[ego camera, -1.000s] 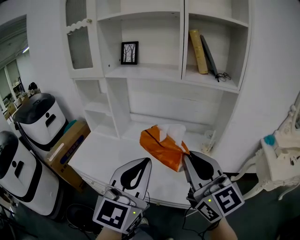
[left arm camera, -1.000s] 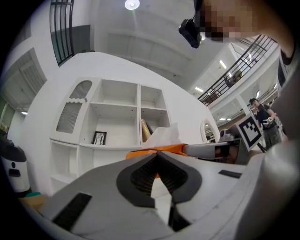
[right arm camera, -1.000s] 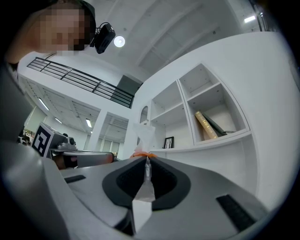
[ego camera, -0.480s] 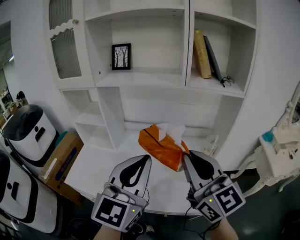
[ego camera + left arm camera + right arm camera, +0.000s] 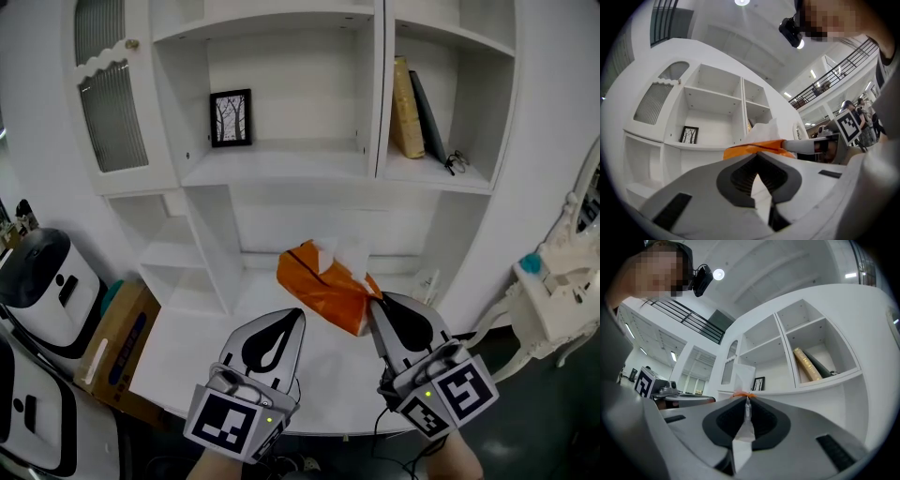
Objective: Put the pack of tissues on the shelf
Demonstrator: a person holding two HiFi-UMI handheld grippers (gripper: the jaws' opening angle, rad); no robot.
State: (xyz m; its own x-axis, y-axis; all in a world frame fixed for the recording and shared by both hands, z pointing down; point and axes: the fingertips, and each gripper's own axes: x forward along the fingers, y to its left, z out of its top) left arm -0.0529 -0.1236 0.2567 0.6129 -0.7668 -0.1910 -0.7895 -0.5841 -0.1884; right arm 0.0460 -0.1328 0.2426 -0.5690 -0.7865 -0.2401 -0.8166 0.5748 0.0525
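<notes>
The right hand-held gripper (image 5: 377, 306) pinches a corner of the orange plastic pack of tissues (image 5: 323, 289), holding it over the white counter (image 5: 202, 342), likely bound for the white shelf (image 5: 281, 165) at 12 o'clock. The left hand-held gripper (image 5: 298, 315) is closed and empty.

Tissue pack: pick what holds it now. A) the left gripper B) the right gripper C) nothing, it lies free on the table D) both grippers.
B: the right gripper is shut on the edge of the orange tissue pack, while the left gripper is shut on nothing beside it.
</notes>
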